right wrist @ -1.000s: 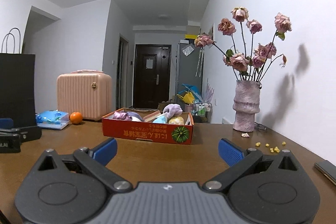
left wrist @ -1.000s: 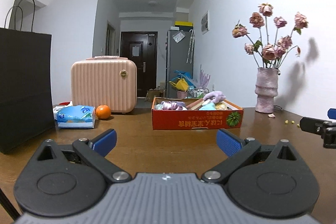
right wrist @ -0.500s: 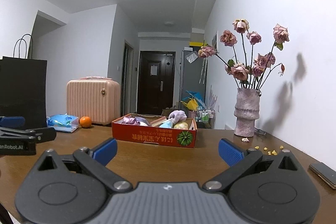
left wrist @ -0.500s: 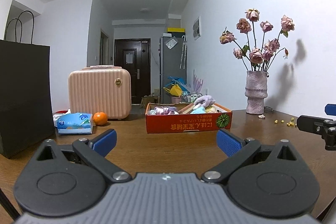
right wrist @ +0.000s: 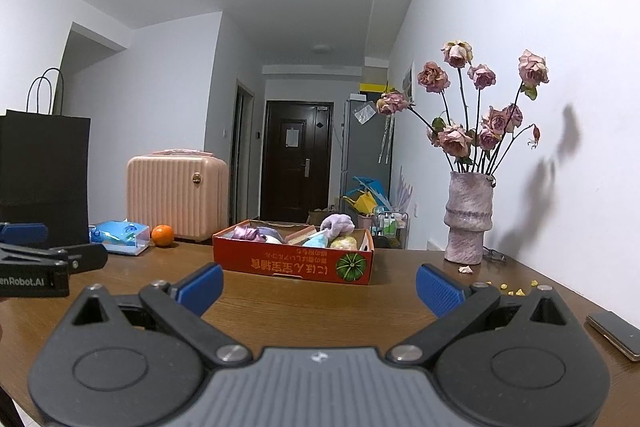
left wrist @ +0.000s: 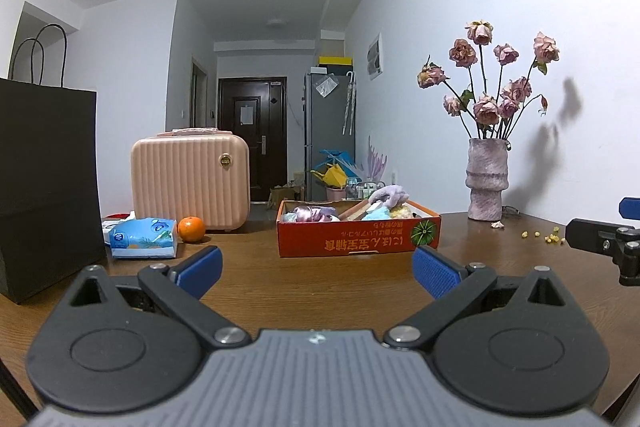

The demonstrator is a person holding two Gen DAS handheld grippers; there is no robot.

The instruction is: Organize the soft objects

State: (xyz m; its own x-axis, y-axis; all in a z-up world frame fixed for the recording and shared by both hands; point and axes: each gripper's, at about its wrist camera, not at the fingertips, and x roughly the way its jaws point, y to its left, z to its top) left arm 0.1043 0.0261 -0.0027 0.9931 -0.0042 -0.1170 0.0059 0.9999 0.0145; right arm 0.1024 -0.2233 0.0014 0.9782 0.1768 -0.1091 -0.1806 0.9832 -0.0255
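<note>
A low red cardboard box (left wrist: 356, 237) (right wrist: 292, 261) stands on the brown table and holds several soft items, among them a lilac plush (left wrist: 388, 194) (right wrist: 338, 223) and a shiny purple cloth (left wrist: 310, 215) (right wrist: 246, 233). My left gripper (left wrist: 316, 273) is open, empty and well short of the box. My right gripper (right wrist: 318, 289) is likewise open with nothing between its blue pads. Each gripper shows at the edge of the other's view: the right one (left wrist: 604, 243), the left one (right wrist: 44, 255).
A pink ribbed case (left wrist: 190, 183), an orange (left wrist: 191, 229), a blue tissue pack (left wrist: 144, 237) and a black paper bag (left wrist: 44, 187) stand left. A vase of dried roses (right wrist: 468, 219) is right, with yellow crumbs (right wrist: 514, 289) and a phone (right wrist: 614, 335) near it.
Both grippers have drawn back from the box and tilted upward, so the box looks smaller and more ceiling shows. Both stayed open and empty.
</note>
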